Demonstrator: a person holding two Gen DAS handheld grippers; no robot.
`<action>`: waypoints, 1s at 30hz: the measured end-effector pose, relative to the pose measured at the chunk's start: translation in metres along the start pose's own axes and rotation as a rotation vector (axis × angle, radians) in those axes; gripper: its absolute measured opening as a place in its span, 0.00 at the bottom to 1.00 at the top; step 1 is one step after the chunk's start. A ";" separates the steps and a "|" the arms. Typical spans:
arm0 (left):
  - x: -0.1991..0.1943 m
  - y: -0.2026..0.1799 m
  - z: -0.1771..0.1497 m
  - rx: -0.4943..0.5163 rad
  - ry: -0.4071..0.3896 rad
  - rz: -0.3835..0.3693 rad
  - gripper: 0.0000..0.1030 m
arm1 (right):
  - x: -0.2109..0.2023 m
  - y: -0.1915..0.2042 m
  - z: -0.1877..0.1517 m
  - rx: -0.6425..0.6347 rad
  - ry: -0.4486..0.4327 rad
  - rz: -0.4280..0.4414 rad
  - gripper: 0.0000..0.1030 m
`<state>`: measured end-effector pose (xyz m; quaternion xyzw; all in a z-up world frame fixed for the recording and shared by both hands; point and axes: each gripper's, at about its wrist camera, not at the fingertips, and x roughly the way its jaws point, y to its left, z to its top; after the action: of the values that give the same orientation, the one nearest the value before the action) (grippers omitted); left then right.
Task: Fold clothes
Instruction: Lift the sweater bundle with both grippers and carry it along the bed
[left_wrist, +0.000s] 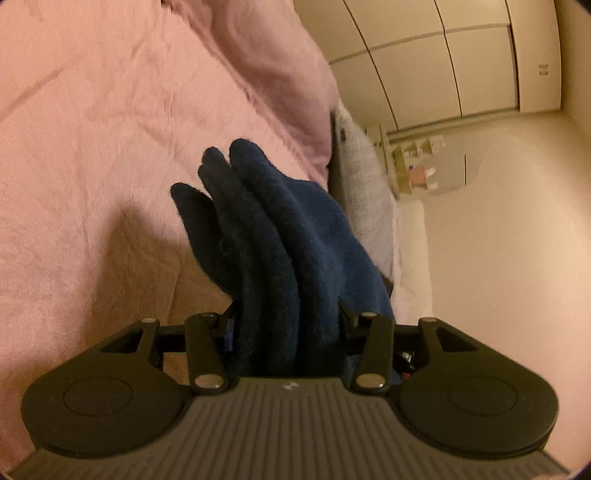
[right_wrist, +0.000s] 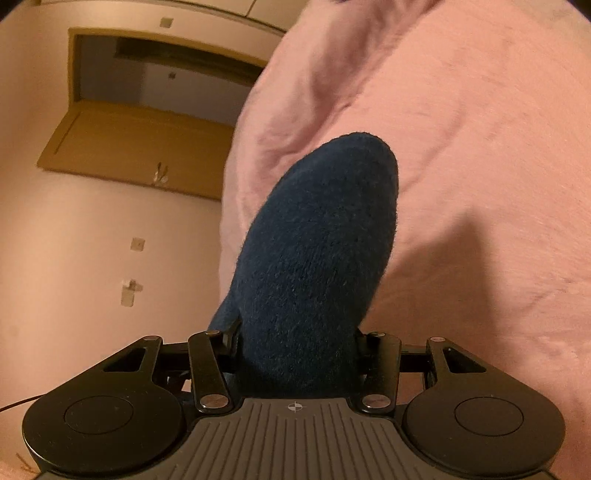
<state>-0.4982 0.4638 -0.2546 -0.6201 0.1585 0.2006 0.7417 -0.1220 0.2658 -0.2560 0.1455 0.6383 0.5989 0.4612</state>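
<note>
pink bedspread (left_wrist: 92, 155) behind; both grippers (left_wrist: 284, 317) (right_wrist: 297, 339) clamp navy knit garment (left_wrist: 280, 229).

Fuzzy knit garment (left_wrist: 295, 236), plush blanket (left_wrist: 92, 147)

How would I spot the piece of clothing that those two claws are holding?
Find the big fluffy pink blanket covering the bed. Held over it is a navy knit garment, bunched into thick folds, pinched by the left gripper and the right gripper. It is the only dark thing there.
</note>
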 end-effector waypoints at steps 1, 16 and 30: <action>-0.012 -0.002 0.005 -0.003 -0.013 0.001 0.41 | 0.004 0.011 0.002 -0.008 0.008 0.006 0.47; -0.236 0.094 0.166 0.008 -0.116 0.062 0.41 | 0.246 0.166 -0.053 -0.039 0.082 0.115 0.47; -0.356 0.250 0.379 0.072 -0.088 0.133 0.41 | 0.538 0.234 -0.089 0.023 0.064 0.124 0.47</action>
<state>-0.9362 0.8379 -0.2285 -0.5718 0.1739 0.2707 0.7547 -0.5623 0.6633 -0.2813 0.1708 0.6493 0.6233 0.4009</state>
